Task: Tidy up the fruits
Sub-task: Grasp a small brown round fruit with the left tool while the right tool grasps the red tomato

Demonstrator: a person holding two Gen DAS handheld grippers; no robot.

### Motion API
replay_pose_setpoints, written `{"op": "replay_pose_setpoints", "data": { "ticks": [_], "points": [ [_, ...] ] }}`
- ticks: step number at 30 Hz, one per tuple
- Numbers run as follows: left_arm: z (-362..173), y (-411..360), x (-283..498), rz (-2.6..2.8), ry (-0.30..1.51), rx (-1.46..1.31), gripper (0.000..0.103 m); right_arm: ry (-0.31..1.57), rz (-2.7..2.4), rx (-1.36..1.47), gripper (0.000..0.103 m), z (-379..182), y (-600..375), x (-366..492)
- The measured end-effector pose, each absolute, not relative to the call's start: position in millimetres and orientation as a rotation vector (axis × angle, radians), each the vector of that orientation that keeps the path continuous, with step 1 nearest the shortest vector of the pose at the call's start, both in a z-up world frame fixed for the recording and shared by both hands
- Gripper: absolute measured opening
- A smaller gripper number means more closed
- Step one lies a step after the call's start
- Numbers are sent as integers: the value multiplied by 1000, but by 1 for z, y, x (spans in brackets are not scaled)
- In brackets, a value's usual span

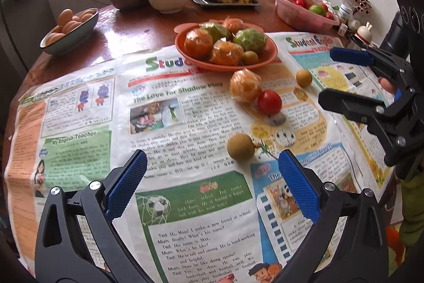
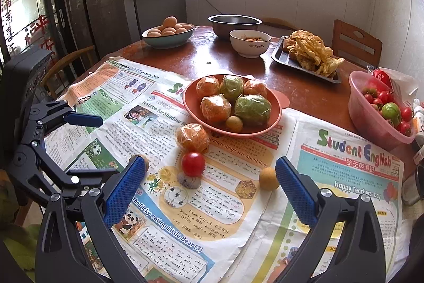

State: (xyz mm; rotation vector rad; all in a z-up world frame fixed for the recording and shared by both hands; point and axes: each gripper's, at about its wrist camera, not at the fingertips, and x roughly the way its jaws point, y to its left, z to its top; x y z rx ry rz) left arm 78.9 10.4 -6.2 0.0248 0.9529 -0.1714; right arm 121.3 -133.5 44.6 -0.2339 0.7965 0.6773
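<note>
Left gripper [image 1: 212,177] and right gripper [image 2: 209,182]: both jaws wide apart, empty, above the newspaper [image 1: 185,203], touching no fruit.

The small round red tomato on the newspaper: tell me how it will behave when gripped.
The small round red tomato is round, so a nudge would probably roll it across the flat newspaper. Its glossy skin looks slippery and likely bruises under a hard squeeze.
</note>
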Motion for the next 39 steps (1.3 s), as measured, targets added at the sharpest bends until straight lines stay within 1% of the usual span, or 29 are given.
{"op": "replay_pose_setpoints", "data": {
  "ticks": [8,11,12,13,14,15,17,19,20,22,24,26,30,32,33,36,39],
  "points": [
    [-18,3,77,-211,964,34,93,833,682,-246,98,29,-127,125],
    [-21,1,79,-224,968,33,85,860,679,-251,97,18,-123,130],
    [-22,0,79,-228,967,32,83,868,677,-252,93,14,-121,132],
    [-22,0,80,-231,968,31,81,878,682,-253,86,11,-120,134],
    [-23,0,80,-234,969,28,79,895,684,-255,70,6,-118,136],
    [-23,0,81,-240,971,24,77,902,684,-255,67,4,-116,138],
    [-24,-1,82,-246,972,22,74,912,684,-253,67,-2,-113,141],
    [-24,-1,83,-258,972,18,70,922,697,-248,62,-5,-110,143],
    [-24,-2,83,-261,973,17,70,923,706,-249,57,-6,-107,144],
    [-24,-3,84,-265,976,16,66,927,717,-252,51,-9,-103,144],
    [-25,-4,86,-275,976,11,62,931,733,-255,36,-11,-99,144],
    [-26,-5,87,-282,982,8,57,932,744,-264,26,-12,-97,144],
    [-29,-6,90,-295,994,1,44,931,750,-256,26,-12,-100,143],
    [-29,-7,92,-298,994,2,42,934,746,-243,26,-11,-105,144],
    [-29,-7,92,-301,995,0,38,933,742,-237,26,-11,-107,145],
    [-29,-7,96,-307,996,2,33,930,737,-221,26,-10,-113,145],
    [-29,-9,99,-313,996,9,32,924,736,-212,26,-7,-117,145]
  ]
}}
